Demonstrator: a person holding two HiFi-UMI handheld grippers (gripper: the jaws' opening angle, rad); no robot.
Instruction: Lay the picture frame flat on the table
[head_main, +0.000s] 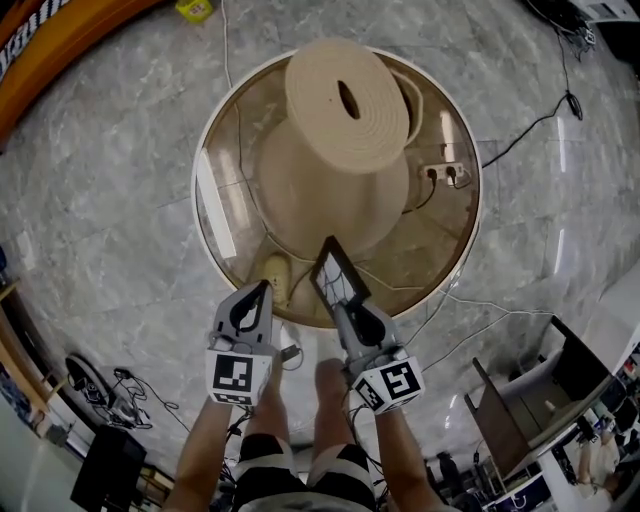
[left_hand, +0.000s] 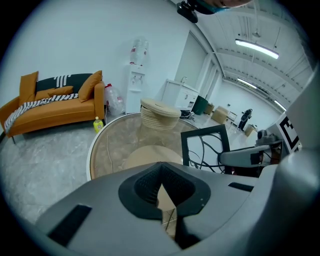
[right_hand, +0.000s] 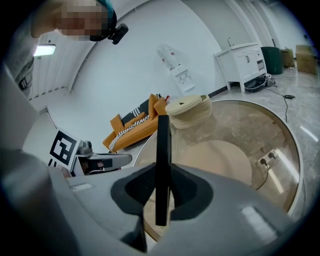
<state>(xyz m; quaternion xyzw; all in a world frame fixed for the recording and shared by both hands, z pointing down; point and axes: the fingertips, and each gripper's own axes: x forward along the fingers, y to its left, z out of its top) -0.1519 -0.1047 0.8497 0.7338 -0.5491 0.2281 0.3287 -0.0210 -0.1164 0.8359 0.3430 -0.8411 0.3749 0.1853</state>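
Note:
A black picture frame (head_main: 336, 272) stands upright over the near edge of the round glass table (head_main: 203, 150). My right gripper (head_main: 347, 302) is shut on its lower edge. In the right gripper view the frame (right_hand: 162, 150) shows edge-on between the pads, with the right gripper (right_hand: 162, 187) clamped on it. The left gripper view shows the frame (left_hand: 206, 145) face-on, with dark cables seen through its opening. My left gripper (head_main: 263, 290) hovers just left of the frame, jaws together and holding nothing. In its own view the left gripper (left_hand: 161, 196) points at the table.
A beige ribbed cylinder (head_main: 345, 100) sits on a wide beige dome (head_main: 330, 195) at the table's middle. A power strip (head_main: 445, 175) and cables show at the right, through the glass. An orange sofa (left_hand: 50, 102) and a yellow bottle (left_hand: 98, 124) are beyond the table. My legs are below the near rim.

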